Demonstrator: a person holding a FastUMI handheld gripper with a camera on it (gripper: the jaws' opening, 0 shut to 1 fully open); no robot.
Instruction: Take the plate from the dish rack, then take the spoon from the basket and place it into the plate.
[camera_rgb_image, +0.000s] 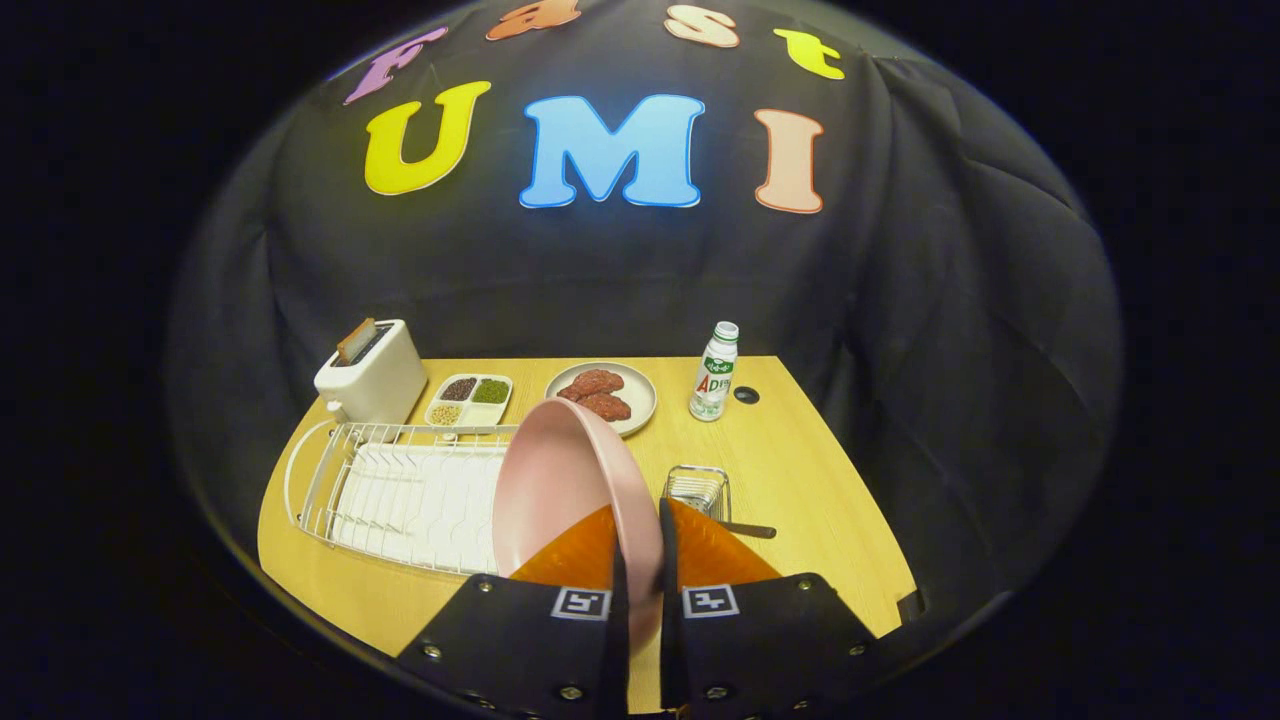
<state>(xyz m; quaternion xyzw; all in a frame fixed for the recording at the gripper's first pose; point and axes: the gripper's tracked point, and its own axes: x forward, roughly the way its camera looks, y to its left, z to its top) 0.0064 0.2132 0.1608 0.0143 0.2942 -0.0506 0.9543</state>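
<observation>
I hold the pink plate (565, 480) on its edge, tipped up in the air, and my claw (640, 560) pinches its rim with both fingers squeezed tight on it. Just left of the plate is the white dish rack (400, 490) on the wooden table (820, 470). Just right of the plate is the small wire basket (697, 488), and the spoon (745, 529) handle sticks out of it. Behind the plate sit a dish of meat (603, 394), a snack tray (469, 400), a toaster (372, 373) and a bottle (714, 372).
</observation>
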